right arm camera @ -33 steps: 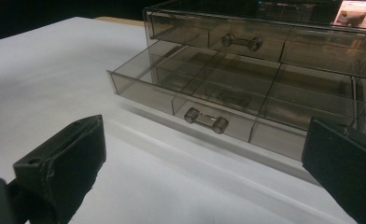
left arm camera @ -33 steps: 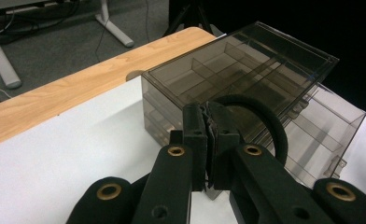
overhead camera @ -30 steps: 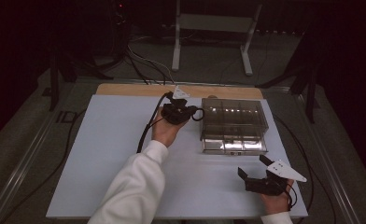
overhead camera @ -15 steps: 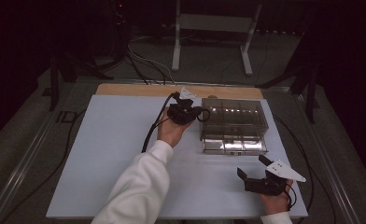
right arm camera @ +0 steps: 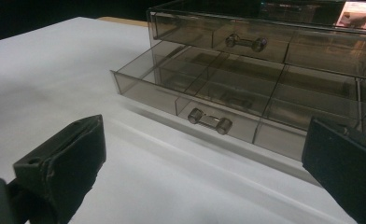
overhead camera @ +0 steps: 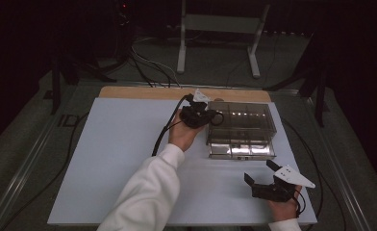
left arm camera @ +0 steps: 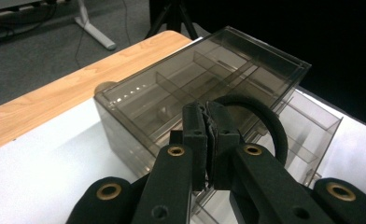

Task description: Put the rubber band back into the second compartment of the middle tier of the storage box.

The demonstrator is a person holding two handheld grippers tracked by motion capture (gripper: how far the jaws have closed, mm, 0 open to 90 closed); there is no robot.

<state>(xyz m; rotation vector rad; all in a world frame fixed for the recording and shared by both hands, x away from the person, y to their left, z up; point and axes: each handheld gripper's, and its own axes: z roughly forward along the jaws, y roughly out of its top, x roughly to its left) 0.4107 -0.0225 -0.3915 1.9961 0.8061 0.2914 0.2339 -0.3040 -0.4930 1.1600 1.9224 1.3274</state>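
Observation:
A smoky clear drawer box [overhead camera: 244, 118] stands at the back right of the white table. Its bottom drawer [overhead camera: 242, 150] is pulled out; the right gripper view looks into the empty compartments of that drawer [right arm camera: 209, 88], with its small handle [right arm camera: 210, 121] in front. My left gripper [overhead camera: 208, 114] is at the box's left end, shut on a black ring [overhead camera: 218, 118]. In the left gripper view the ring [left arm camera: 267, 123] loops out to the right of the closed left gripper [left arm camera: 208, 140], over the box's top [left arm camera: 172, 88]. My right gripper [overhead camera: 260, 172] rests open near the front right, apart from the drawer.
The white board [overhead camera: 124, 154] covers the table, with a wooden strip [overhead camera: 143, 92] along its back edge. A black cable [overhead camera: 162, 134] trails from the left gripper across the board. A white stand [overhead camera: 215, 29] is on the floor behind.
My left hand has carried the black ring to the right, up to the box's left end. The right hand has stayed put.

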